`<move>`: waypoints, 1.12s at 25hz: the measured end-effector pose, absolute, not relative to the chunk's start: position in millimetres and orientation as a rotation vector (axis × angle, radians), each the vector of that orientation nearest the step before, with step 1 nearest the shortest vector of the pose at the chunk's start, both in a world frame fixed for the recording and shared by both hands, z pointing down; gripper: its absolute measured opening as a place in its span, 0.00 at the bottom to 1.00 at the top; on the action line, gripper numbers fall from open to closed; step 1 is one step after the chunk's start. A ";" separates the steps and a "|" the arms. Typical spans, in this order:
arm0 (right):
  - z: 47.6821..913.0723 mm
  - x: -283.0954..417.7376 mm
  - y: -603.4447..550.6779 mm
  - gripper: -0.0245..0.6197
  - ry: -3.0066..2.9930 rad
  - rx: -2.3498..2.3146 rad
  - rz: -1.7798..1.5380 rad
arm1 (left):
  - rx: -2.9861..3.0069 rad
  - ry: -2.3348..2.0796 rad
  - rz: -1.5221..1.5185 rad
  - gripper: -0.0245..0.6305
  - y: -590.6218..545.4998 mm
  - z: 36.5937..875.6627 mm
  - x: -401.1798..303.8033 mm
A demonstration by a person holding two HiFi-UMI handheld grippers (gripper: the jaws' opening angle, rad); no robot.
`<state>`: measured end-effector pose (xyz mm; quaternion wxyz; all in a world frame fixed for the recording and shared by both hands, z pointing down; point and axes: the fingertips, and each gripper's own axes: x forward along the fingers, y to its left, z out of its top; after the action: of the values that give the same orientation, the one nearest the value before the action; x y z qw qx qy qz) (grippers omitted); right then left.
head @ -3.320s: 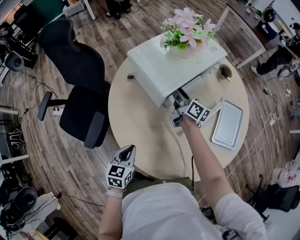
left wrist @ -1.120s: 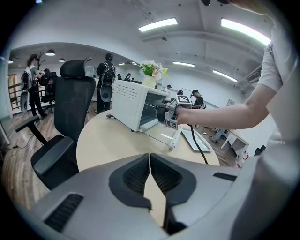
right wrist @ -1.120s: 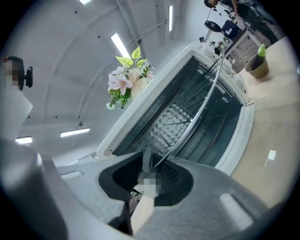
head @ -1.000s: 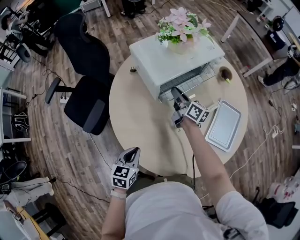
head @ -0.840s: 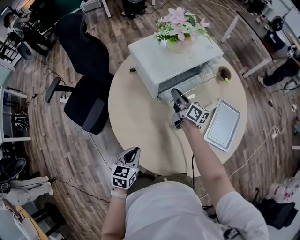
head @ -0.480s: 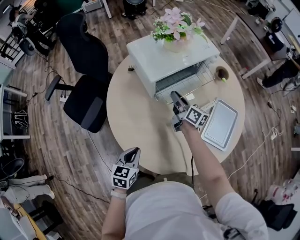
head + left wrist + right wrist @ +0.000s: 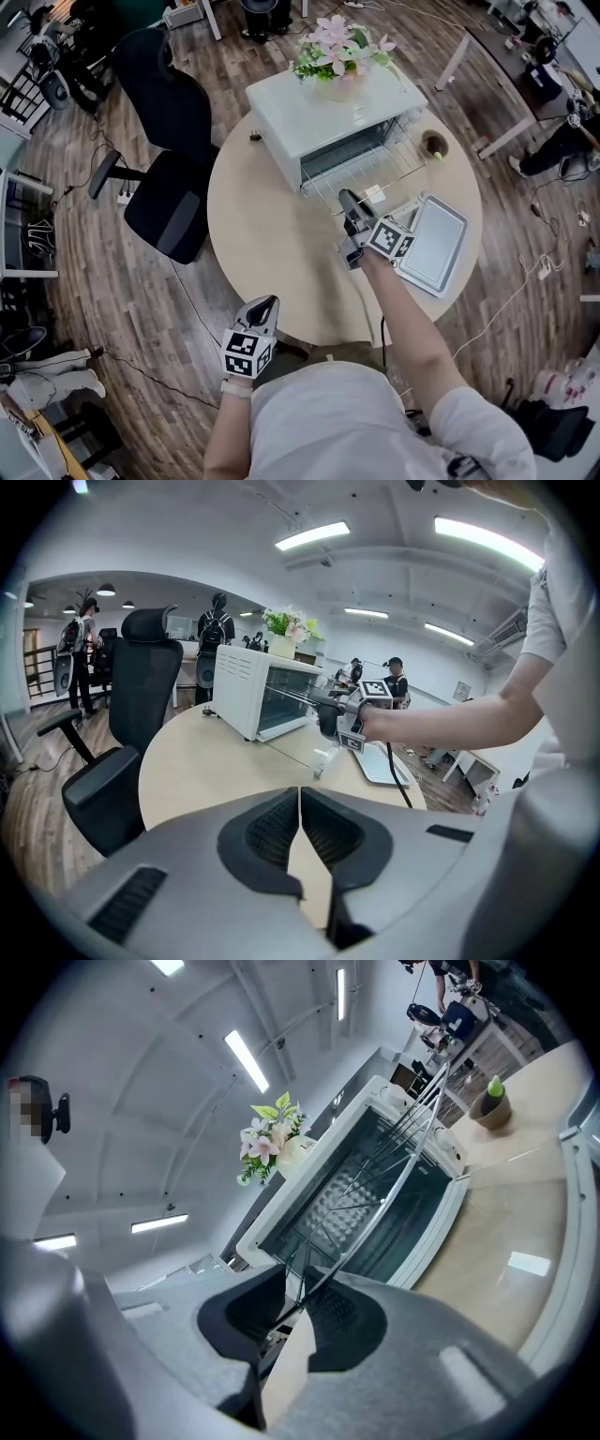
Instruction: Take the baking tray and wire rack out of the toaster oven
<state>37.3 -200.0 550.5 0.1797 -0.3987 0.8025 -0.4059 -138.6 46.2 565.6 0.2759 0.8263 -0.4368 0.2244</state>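
Rack (image 7: 386, 171) slides farther from oven (image 7: 319, 117), pinched by right gripper (image 7: 346, 198); left gripper (image 7: 264, 302), closed and empty, hangs at seven o'clock.

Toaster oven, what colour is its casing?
The toaster oven is white, best seen in the head view.

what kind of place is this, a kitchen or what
Likely an open office or lab, not a kitchen: the toaster oven sits on a round table beside an office chair, under ceiling strip lights.
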 end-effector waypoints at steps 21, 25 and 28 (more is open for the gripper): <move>566.1 85.7 -117.5 0.06 2.391 -1.210 -1.082 | 2.280 -1.130 0.628 0.03 60.0 562.3 -97.5; 576.6 100.5 -89.3 0.05 2.398 -1.186 -1.139 | 2.291 -1.109 0.642 0.03 61.6 564.7 -88.1; 584.3 113.0 -70.5 0.05 2.402 -1.193 -1.174 | 2.304 -1.087 0.651 0.03 61.4 566.4 -77.0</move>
<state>113.0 -70.5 584.3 0.1066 -0.4052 0.8157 -0.3988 -77.0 61.4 566.4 0.2533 0.8476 -0.4000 0.2395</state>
